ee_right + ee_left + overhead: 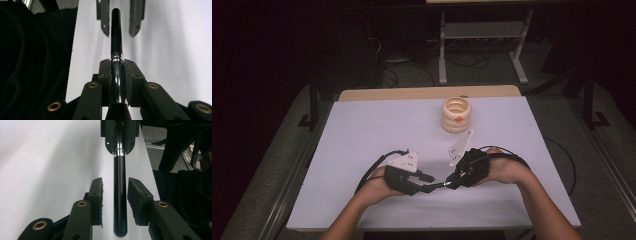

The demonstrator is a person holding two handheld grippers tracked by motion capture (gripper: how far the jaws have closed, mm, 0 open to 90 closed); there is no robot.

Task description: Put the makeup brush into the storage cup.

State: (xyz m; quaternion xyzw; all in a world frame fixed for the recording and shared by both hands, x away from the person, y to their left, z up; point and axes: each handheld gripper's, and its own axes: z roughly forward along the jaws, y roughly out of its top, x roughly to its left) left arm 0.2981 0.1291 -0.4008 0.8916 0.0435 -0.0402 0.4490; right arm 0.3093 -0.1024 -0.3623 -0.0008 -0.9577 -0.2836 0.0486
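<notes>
at lower centre of the high view, the right gripper [117, 75] is clenched on the brush [116, 45] at its silver band. the left gripper [115, 195] stands released around the black handle, pads not touching. judgement: keep the right grip firm, draw the left straight back. the stacked rings [457, 115] sit beyond.

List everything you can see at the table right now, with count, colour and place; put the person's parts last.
Brush: one, black handle with a silver band, held level between the two claws near the table's front edge.
Ring stack: one, cream with an orange spot, far side of the table, right of centre.
Table: one, white top with a wooden far edge.
Metal frame: one, grey, on the floor beyond the table.
Left claw: black, jaws apart around the handle's end.
Right claw: black, clamped on the handle.
</notes>
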